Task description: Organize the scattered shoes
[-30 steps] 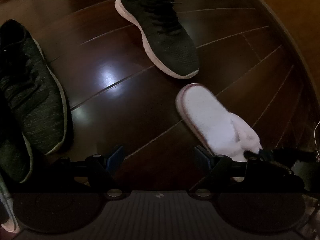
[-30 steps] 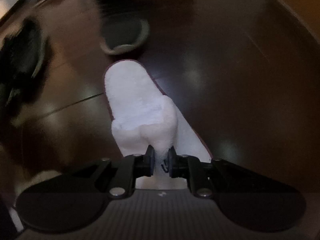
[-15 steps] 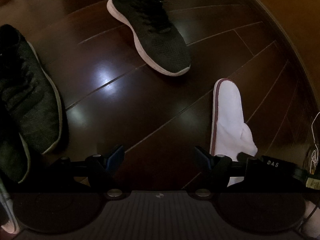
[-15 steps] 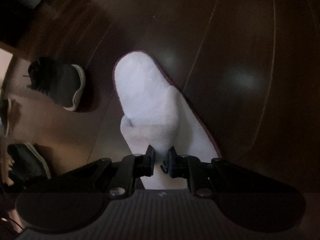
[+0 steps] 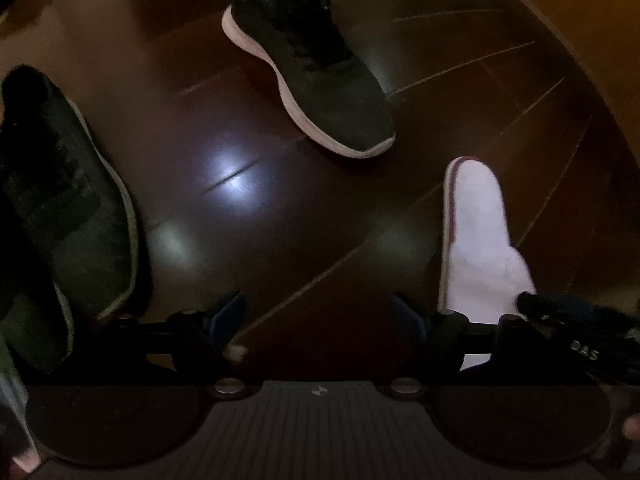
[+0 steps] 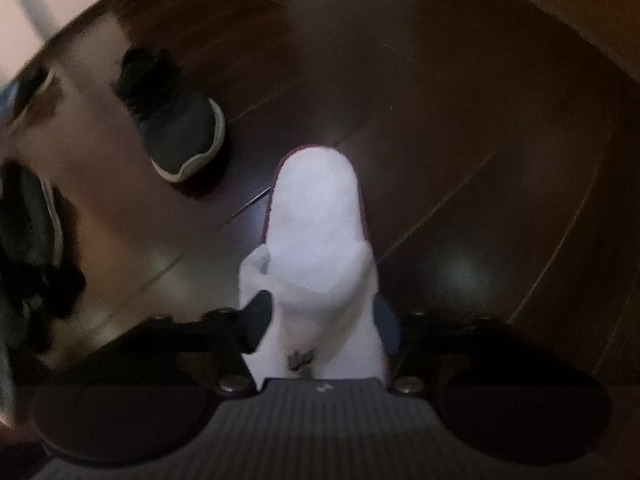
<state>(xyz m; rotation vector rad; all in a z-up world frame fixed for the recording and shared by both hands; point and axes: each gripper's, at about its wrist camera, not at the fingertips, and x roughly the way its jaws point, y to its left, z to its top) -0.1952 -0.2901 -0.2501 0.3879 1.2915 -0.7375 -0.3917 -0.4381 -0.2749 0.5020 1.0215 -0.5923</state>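
A white slipper (image 5: 476,232) with a dark red rim lies flat on the dark wood floor at the right, toe pointing away. In the right wrist view the slipper (image 6: 320,232) fills the middle, and my right gripper (image 6: 322,322) stands open with its fingers on either side of the slipper's upper. My left gripper (image 5: 318,312) is open and holds nothing, low over bare floor to the left of the slipper. A black sneaker (image 5: 320,80) with a white sole lies beyond it, and its toe (image 6: 180,136) also shows in the right wrist view.
A grey knit sneaker (image 5: 68,200) lies along the left edge, with another dark shoe (image 5: 32,320) below it. A tan wall base (image 5: 580,20) runs along the right. The right gripper's black body (image 5: 580,320) sits at the slipper's heel. Bare floor lies between the shoes.
The right gripper swung the slipper round and set it on the floor, then opened its fingers off the upper. The left gripper drifted only slightly.
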